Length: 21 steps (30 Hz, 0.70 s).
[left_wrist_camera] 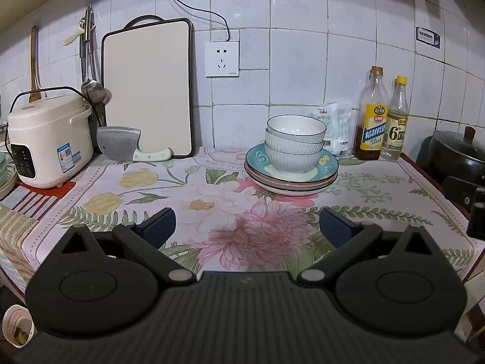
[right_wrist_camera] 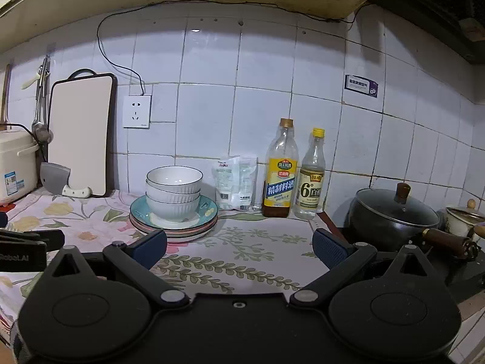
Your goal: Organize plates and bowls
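The left tongs (left_wrist_camera: 247, 227) stand wide apart and hold nothing, hovering over the flowered cloth (left_wrist_camera: 212, 206) that covers the bench (left_wrist_camera: 18, 200). The right tongs (right_wrist_camera: 239, 247) are likewise spread wide and empty, above the same cloth near the bench's right edge.

Toward the back of the bench, near the tiled wall, three white ribbed bowls (left_wrist_camera: 295, 144) sit nested one inside another. They rest in the middle of a stack of plates (left_wrist_camera: 291, 179), the top one teal-rimmed with a pale centre, with a pink-edged one and a dark-rimmed one beneath. Both tongs are well apart from this stack; in the right wrist view the stack lies ahead and to the left of the right tongs.

Just beside the stack on its right, against the wall, stands a white plastic packet (left_wrist_camera: 332, 127), then a yellow-labelled bottle of dark liquid (left_wrist_camera: 371, 118) and a clear bottle with a yellow cap (left_wrist_camera: 395, 121). Past the bench's right edge a black lidded pot (right_wrist_camera: 394, 215) sits on the stove.

At the back left, a pale cutting board (left_wrist_camera: 148, 88) leans upright on the wall with a cleaver (left_wrist_camera: 127, 148) propped against its foot. A white rice cooker (left_wrist_camera: 48, 139) occupies the left end of the bench. A wall socket (left_wrist_camera: 222, 58) is mounted above, between the board and the bowls.
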Each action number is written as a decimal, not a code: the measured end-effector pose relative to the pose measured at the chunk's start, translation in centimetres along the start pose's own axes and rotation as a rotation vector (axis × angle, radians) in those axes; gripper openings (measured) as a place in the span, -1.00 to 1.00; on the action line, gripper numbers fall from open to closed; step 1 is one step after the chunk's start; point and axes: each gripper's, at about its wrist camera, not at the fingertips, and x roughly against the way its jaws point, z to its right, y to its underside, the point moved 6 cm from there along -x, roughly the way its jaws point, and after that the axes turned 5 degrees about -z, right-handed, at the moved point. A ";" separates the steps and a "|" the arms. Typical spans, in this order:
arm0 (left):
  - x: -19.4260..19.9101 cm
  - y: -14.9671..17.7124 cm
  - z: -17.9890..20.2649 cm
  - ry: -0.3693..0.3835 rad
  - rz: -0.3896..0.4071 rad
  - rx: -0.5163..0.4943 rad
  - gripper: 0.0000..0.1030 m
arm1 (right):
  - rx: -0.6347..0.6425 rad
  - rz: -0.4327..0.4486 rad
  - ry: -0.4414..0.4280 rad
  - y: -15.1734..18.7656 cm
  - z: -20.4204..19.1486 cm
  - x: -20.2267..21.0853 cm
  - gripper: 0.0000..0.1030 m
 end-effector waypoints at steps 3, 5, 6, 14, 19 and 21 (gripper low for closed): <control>0.0 0.0 0.0 0.000 0.000 0.000 0.99 | -0.001 0.002 -0.001 0.0 -0.1 0.0 1.00; 0.1 0.0 -0.1 0.000 0.000 -0.003 0.99 | -0.003 0.001 -0.004 0.0 -0.1 0.0 1.00; 0.1 0.0 -0.1 0.001 0.000 -0.006 0.99 | -0.003 0.001 -0.006 0.0 -0.1 0.0 1.00; 0.1 0.3 -0.4 -0.004 -0.009 -0.026 0.99 | 0.017 -0.002 -0.007 0.2 -0.6 0.2 1.00; 0.1 0.4 -0.5 -0.003 -0.011 -0.024 0.99 | 0.013 -0.002 -0.011 0.2 -0.7 0.3 1.00; 0.2 0.4 -0.6 -0.003 -0.010 -0.022 0.99 | 0.008 -0.002 -0.015 0.3 -0.8 0.3 1.00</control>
